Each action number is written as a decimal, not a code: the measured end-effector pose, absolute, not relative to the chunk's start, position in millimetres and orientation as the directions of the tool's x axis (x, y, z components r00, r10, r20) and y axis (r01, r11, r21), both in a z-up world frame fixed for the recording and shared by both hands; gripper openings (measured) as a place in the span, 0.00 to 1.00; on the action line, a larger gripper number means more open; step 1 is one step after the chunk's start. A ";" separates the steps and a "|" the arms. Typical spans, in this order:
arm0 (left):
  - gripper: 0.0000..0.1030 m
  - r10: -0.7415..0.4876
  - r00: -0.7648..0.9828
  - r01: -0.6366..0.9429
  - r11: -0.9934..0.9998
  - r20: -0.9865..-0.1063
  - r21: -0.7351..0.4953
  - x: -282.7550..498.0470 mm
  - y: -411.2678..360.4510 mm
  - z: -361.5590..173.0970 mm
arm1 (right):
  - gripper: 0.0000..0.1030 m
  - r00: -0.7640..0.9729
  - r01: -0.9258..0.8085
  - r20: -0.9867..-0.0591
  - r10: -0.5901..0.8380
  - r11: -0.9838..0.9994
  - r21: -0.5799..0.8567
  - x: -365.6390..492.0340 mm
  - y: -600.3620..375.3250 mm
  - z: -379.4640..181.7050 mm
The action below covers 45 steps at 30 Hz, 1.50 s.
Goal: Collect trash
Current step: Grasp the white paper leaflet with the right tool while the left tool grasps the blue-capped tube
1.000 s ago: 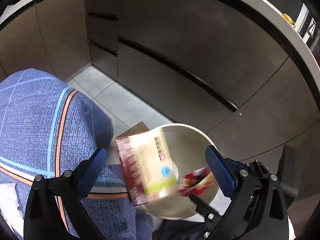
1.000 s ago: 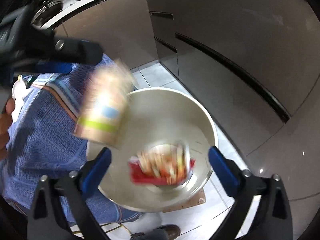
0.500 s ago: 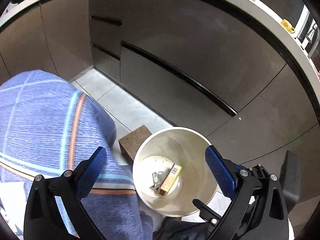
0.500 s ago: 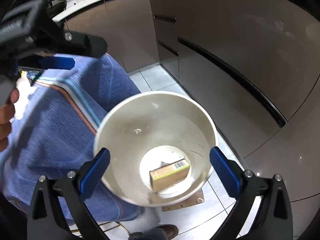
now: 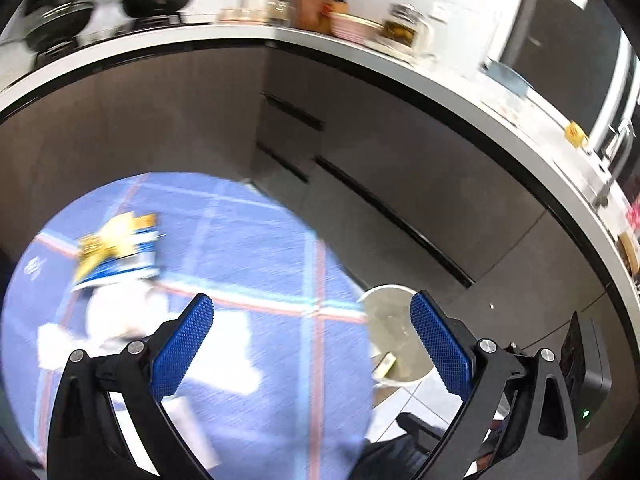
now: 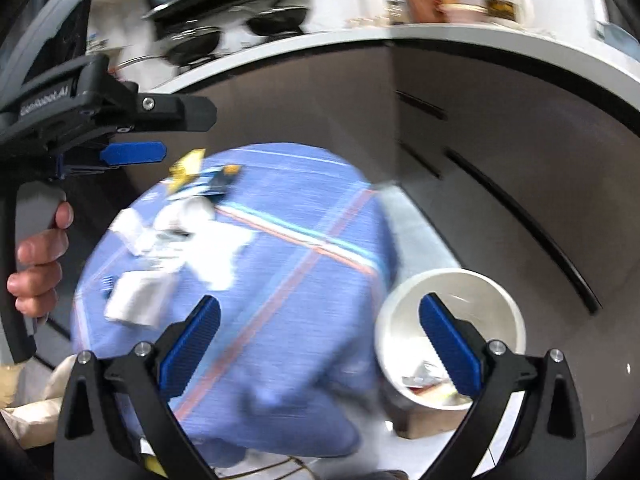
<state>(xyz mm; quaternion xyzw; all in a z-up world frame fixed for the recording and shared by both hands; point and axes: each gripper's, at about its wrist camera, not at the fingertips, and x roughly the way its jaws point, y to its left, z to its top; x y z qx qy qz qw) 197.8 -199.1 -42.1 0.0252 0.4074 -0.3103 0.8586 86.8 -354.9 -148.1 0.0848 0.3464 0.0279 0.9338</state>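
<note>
A round table under a blue striped cloth [image 5: 256, 248] [image 6: 288, 280] fills the lower left of both views. On it lie a yellow-and-blue packet [image 5: 120, 248] [image 6: 200, 176], crumpled white paper [image 5: 120, 316] [image 6: 184, 216] and a white wrapper [image 6: 136, 300]. Beside the table, a white bin [image 5: 384, 292] [image 6: 480, 300] stands on the floor at the right with trash [image 6: 424, 376] in its bottom. My left gripper [image 5: 312, 344] [image 6: 188, 132] is open and empty above the table. My right gripper [image 6: 320, 344] is open and empty over the table's edge, next to the bin.
Dark cabinet fronts [image 5: 400, 168] curve behind the table and bin. The counter [image 5: 360, 52] above them carries pans, bowls and jars. A hand [image 6: 40, 264] holds the left gripper's handle. A wooden block [image 6: 420, 424] sits under the bin.
A box dropped into the bin. Both grippers then swung up and away from the bin, so the tabletop with its trash and the counter have come into view.
</note>
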 end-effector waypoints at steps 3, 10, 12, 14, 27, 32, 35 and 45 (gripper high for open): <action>0.92 -0.453 0.521 0.510 0.845 -0.723 -0.163 195.3 -142.4 -35.3 | 0.97 0.743 -0.099 -0.643 0.187 0.980 0.171 94.6 -311.7 -142.4; 0.92 -0.326 0.578 0.379 0.919 -0.748 -0.107 179.8 -20.6 -50.2 | 0.97 0.610 -0.426 -0.677 0.412 0.891 0.159 124.2 -217.0 -146.4; 0.92 -0.312 0.563 0.348 0.929 -0.765 -0.124 175.7 3.1 -61.3 | 0.97 0.554 -0.514 -0.716 0.425 0.851 0.107 139.0 -189.0 -154.2; 0.92 -0.289 0.545 0.311 0.941 -0.788 -0.130 179.1 25.3 -74.0 | 0.97 0.508 -0.581 -0.751 0.421 0.812 0.062 149.4 -170.2 -163.1; 0.67 -0.346 0.389 0.282 0.927 -0.853 -0.247 181.6 63.0 -126.7 | 0.97 0.338 -0.783 -0.865 0.371 0.621 -0.039 202.7 -112.0 -205.7; 0.53 -0.380 0.337 0.292 0.912 -0.861 -0.288 194.0 54.0 -139.0 | 0.97 0.282 -0.758 -0.880 0.383 0.651 0.041 211.7 -117.6 -210.2; 0.52 -0.378 0.332 0.287 0.913 -0.864 -0.289 199.3 50.2 -143.8 | 0.97 0.253 -0.713 -0.888 0.385 0.695 0.098 200.5 -131.5 -209.2; 0.40 -0.338 0.293 0.267 0.927 -0.894 -0.263 217.5 34.2 -162.9 | 0.96 0.402 -0.589 -0.836 0.373 0.804 0.076 157.6 -148.8 -194.8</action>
